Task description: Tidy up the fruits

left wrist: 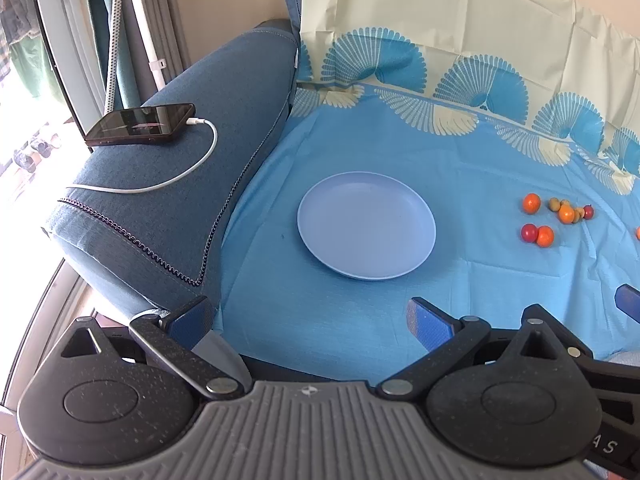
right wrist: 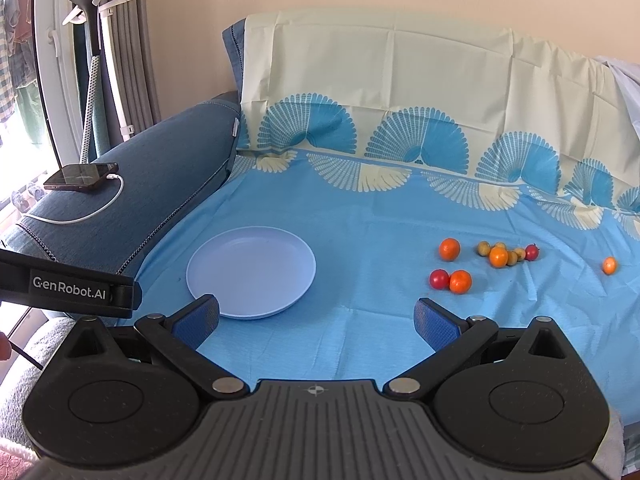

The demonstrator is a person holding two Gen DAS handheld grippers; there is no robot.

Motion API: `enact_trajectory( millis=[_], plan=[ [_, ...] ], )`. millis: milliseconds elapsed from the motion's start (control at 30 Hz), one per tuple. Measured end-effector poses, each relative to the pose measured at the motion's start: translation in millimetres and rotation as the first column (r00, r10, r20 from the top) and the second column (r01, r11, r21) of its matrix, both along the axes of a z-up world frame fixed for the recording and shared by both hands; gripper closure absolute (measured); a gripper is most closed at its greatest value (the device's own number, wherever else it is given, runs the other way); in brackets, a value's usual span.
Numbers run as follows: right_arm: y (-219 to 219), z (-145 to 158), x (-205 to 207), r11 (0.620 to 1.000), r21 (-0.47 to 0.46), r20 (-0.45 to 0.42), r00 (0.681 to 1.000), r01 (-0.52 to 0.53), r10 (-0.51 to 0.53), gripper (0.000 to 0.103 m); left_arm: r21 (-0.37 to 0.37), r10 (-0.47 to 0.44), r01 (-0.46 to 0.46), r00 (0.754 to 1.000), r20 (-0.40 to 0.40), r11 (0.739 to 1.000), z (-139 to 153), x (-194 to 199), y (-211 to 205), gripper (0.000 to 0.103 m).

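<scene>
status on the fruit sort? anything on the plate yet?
Nothing done: the plate is bare. Nothing in hand either: the left claw and right claw are both open and empty, short of the fruit. All the fruit is left, loose on the blue cloth: the cluster, a pair and one stray orange.

Ahead and left of the right gripper [right wrist: 316,322] a plate [right wrist: 251,272] lies on the sheet [right wrist: 360,220], the fruits [right wrist: 496,258] lie scattered ahead to its right with one stray fruit [right wrist: 609,265] farther right, and a phone [right wrist: 82,177] rests on the armrest [right wrist: 152,184] far left.
</scene>
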State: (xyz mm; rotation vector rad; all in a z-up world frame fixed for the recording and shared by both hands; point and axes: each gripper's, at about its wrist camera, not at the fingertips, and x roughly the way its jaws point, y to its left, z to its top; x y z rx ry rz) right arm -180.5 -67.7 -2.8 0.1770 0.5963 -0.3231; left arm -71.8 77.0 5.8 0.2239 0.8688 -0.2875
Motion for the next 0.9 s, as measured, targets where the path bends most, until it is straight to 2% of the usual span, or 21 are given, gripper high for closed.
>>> enact_trajectory(
  millis=[300, 333, 400, 433, 567, 700, 900],
  plan=[
    [-10.0, -5.2, -2.9, 0.999, 0.037, 0.038, 0.999, 0.002, -0.004, 0.0, 0.033, -0.005, 0.005, 1.0, -0.013, 0.999, -3.5, 1.5, -8.9, 0.0],
    [-12.6, -5.0, -3.3, 0.998, 0.055, 0.065, 0.998, 0.003, -0.007, 0.0, 0.037, -0.007, 0.007, 1.0, -0.014, 0.999, -4.1, 2.3, -10.2, 0.0],
    [-15.0, -5.5, -1.8, 0.998, 0.056, 0.054, 0.998, 0.011, -0.014, 0.0, 0.049, -0.012, 0.013, 1.0, -0.015, 0.999, -5.1, 2.8, -14.7, 0.0],
    [-16.6, -5.8, -2.6, 0.998, 0.068, 0.078, 0.997, 0.013, -0.018, 0.0, 0.054, -0.016, 0.017, 1.0, -0.015, 0.998, -5.9, 3.3, -16.4, 0.0],
    [-26.6, -8.8, -5.1, 0.997, 0.069, 0.063, 0.997, 0.033, -0.037, 0.0, 0.079, -0.032, 0.033, 0.999, -0.02, 0.996, -8.9, 4.8, -27.6, 0.0],
    [-43.9, -13.5, -10.3, 0.996, 0.05, 0.066, 0.995, 0.076, -0.079, 0.0, 0.108, -0.056, 0.059, 0.998, -0.028, 0.992, -13.5, 5.4, -46.6, 0.0],
    [-87.3, -22.3, -24.1, 0.978, 0.089, 0.049, 0.98, 0.19, -0.195, 0.0, 0.144, -0.112, 0.118, 0.993, -0.045, 0.983, -20.0, 6.0, -89.6, 0.0]
  ],
)
